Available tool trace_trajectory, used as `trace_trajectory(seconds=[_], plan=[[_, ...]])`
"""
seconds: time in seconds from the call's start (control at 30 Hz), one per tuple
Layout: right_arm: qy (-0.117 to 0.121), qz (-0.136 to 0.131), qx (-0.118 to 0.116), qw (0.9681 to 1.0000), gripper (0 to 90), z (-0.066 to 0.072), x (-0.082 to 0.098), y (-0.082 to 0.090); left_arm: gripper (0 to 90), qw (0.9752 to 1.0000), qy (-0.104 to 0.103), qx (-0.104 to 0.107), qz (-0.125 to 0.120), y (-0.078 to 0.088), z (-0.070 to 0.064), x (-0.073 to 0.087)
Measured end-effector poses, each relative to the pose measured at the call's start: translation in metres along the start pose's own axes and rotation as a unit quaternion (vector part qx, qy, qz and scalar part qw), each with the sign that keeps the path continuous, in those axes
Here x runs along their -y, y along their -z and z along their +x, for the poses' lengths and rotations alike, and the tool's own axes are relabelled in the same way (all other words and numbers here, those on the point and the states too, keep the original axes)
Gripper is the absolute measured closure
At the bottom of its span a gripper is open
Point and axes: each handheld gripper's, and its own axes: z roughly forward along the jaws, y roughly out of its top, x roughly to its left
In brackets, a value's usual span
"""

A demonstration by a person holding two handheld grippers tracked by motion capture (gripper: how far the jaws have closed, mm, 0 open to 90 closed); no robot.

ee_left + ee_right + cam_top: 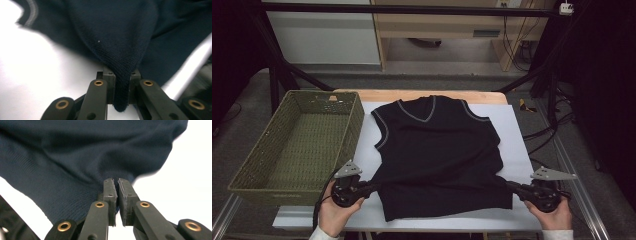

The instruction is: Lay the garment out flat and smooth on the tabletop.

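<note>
The black vest (439,155) lies flat, front up, on the white sheet (519,150) covering the table, neck toward the far edge, hem toward the near edge where I stand. Not folded yet, nothing in the basket (299,142); I judge this is just the start, both lower side edges gripped and all folds plus stowing left to do. My left gripper (371,188) is clamped on the vest's left side near the hem corner, a fold of dark ribbed knit pinched between its jaws. My right gripper (510,186) is closed on the right side edge, thin fabric between almost-touching jaws. Vest is sleeveless, V-neck, grey piping at neck and armholes, slightly rumpled at the right waist. The green woven basket sits at the table's left edge.
</note>
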Motion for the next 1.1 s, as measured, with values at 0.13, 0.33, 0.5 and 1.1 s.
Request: trace_trajectory(seconds=[0.13, 0.33, 0.5, 1.1], plan=[[-0.005, -0.021, -0.012, 0.9997, 85.4, 0.002, -0.008, 0.012, 78.5, 0.9999, -0.015, -0.005, 0.0, 0.018, -0.006, -0.017], [-0.008, 0.029, 0.033, 0.999, 66.5, 0.001, -0.002, -0.021, 52.0, 0.998, 0.016, -0.057, 0.021, -0.025, 0.02, -0.002], [0.01, 0.035, 0.041, 0.9985, 49.6, -0.002, 0.01, -0.04, 39.8, 0.9959, 0.004, -0.078, 0.045, -0.032, 0.019, 0.022], [0.026, 0.037, 0.018, 0.9988, 45.0, -0.007, 0.018, -0.062, 33.4, 0.9968, -0.021, -0.062, 0.046, -0.047, -0.019, 0.062]])
